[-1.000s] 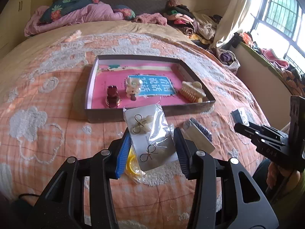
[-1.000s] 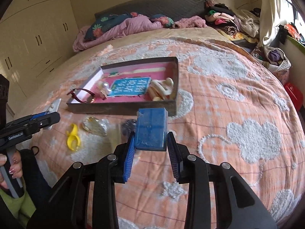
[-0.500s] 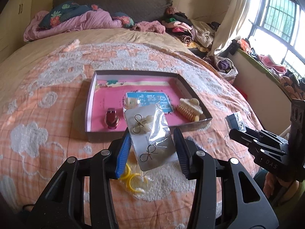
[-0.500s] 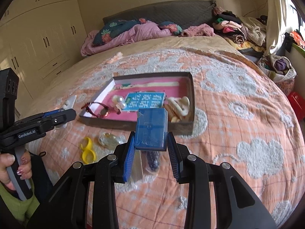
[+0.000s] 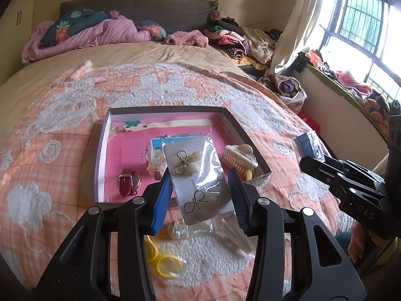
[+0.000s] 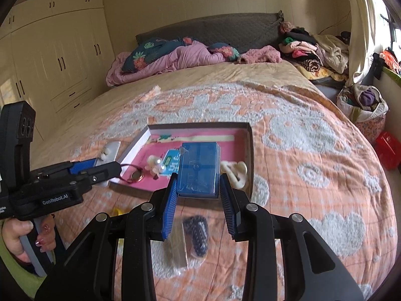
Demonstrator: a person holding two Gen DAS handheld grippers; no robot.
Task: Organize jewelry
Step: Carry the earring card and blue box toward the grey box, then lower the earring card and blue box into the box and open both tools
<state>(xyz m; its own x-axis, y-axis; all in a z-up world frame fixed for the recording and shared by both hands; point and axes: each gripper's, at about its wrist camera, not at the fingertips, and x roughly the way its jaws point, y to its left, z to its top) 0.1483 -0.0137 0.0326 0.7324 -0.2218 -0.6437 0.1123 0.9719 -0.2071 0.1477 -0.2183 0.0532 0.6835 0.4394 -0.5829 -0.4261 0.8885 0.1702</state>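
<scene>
My left gripper (image 5: 200,197) is shut on a clear packet (image 5: 198,175) holding a card with two gold bow earrings, lifted above the near edge of the pink-lined tray (image 5: 101,150). My right gripper (image 6: 199,195) is shut on a blue see-through box (image 6: 199,169), held up in front of the tray (image 6: 250,148). In the tray lie a red watch (image 5: 129,181), a pearl piece (image 5: 156,161), a blue card (image 6: 171,161) and a cream hair claw (image 5: 239,159). Each gripper shows in the other's view: the right gripper (image 5: 310,160) at the right edge, the left gripper (image 6: 109,169) at the left.
On the orange bedspread below lie yellow rings (image 5: 163,260), a small clear bag (image 5: 190,228) and a bagged dark beaded piece (image 6: 198,235). Pillows and a pink quilt (image 6: 175,57) lie at the headboard, with piled clothes (image 6: 310,47) to the right. A hand (image 6: 17,235) grips the left handle.
Both grippers have risen with their loads still held. The tray now sits lower and farther off in both views, and more of the bed and room shows.
</scene>
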